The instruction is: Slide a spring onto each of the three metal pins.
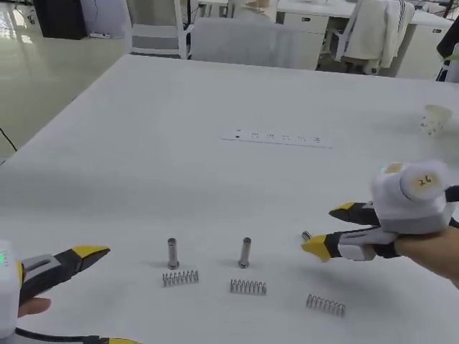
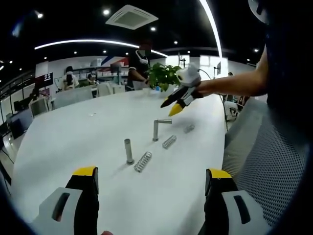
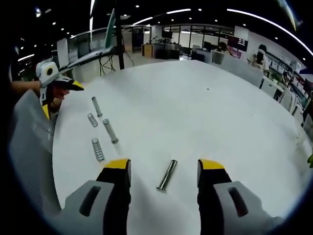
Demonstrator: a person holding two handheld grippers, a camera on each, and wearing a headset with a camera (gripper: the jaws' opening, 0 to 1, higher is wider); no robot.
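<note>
The right tongs [image 3: 164, 165] are hanging wide open over the right pin [image 3: 167, 175], which is lying flat on the worktop [image 1: 215, 179] betw. the two tips, not gripped. They're prob. lining up to grab it or stand it up, since a spring isn't going on easily while it's lying down. The left tongs [image 2: 152, 172] are also gaping open, holding nothing, waiting at the near left. The left pin [image 1: 172, 253] & middle pin [image 1: 245, 252] are standing upright, each w/ a spring lying just on its near side: left spring [image 1: 180, 278], middle spring [image 1: 248, 287]. The right spring [image 1: 325, 304] is lying near right, apart from its pin. No spring is sitting on a pin yet. In head view the right tongs are covering most of the lying pin, w/ only its end peeking out; the lower tip of the left tongs is getting cut off at the frame edge
</note>
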